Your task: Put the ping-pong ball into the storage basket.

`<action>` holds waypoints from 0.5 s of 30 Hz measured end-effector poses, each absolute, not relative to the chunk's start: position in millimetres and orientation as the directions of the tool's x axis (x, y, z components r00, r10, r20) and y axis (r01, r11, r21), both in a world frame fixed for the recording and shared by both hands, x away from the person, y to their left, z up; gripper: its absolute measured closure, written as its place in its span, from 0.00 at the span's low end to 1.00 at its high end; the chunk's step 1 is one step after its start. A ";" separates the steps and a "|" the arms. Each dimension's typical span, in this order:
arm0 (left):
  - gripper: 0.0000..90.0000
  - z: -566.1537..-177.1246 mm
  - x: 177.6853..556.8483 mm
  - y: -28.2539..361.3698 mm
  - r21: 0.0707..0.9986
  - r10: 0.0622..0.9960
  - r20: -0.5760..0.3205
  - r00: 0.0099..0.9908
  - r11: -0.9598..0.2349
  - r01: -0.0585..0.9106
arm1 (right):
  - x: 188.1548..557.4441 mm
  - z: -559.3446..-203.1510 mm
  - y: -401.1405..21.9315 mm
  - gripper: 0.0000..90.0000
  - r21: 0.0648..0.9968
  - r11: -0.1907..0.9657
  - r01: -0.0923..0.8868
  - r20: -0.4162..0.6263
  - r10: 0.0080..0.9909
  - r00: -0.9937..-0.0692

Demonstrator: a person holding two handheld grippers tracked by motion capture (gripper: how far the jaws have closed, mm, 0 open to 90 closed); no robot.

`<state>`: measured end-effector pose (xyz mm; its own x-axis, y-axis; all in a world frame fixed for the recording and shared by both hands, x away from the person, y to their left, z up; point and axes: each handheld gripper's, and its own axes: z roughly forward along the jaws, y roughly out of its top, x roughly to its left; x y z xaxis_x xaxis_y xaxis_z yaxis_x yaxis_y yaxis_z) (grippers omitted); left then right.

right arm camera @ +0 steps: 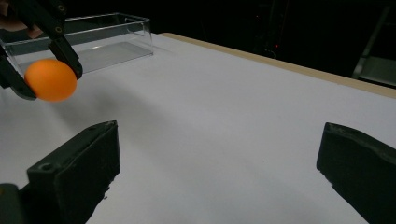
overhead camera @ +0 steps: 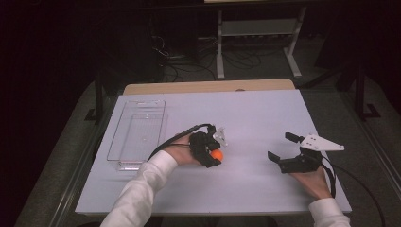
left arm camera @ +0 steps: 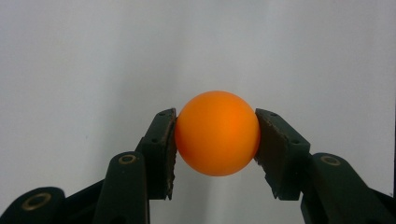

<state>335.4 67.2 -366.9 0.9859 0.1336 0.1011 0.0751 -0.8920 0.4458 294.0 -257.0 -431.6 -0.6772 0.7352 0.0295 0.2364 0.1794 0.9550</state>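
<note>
Orange ball (left arm camera: 217, 133) sits clamped between the two black jaws of the left gripper (overhead camera: 213, 154), one pad pressed on each side of it at about its widest part. In the right gripper view the ball hangs clear above the white table top (overhead camera: 255, 118), no contact with the surface.

Far left of the table: a clear plastic tray (overhead camera: 138, 133), long and narrow, lying flat near the left edge, nothing visible inside. Well apart from the ball.

Left of centre: left gripper, held by a hand in a white sleeve (overhead camera: 142, 184), cable looping back over the wrist. Ball just beside the near middle of the table.

Right side: right gripper (overhead camera: 280, 147), jaws spread wide with nothing between them, bare table showing through the gap. Its grey three-cornered plate points right. It sits well apart from the left gripper.
</note>
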 end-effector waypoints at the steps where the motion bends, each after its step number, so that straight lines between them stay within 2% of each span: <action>1: 0.57 -366.1 335.6 67.7 0.445 0.134 0.103 0.986 -0.892 0.075 | 294.0 -431.6 -257.0 0.00 0.955 0.179 0.237 0.030 0.735 -0.677; 15: 0.57 -354.7 336.7 72.5 0.445 0.148 0.105 0.983 -0.891 0.086 | 293.8 -431.5 -257.2 0.00 0.955 0.180 0.236 0.029 0.736 -0.677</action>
<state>336.7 72.5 -354.7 0.9835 0.1476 0.1051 0.0861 -0.8912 0.4454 293.8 -257.2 -431.5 -0.6766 0.7358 0.0291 0.2363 0.1795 0.9550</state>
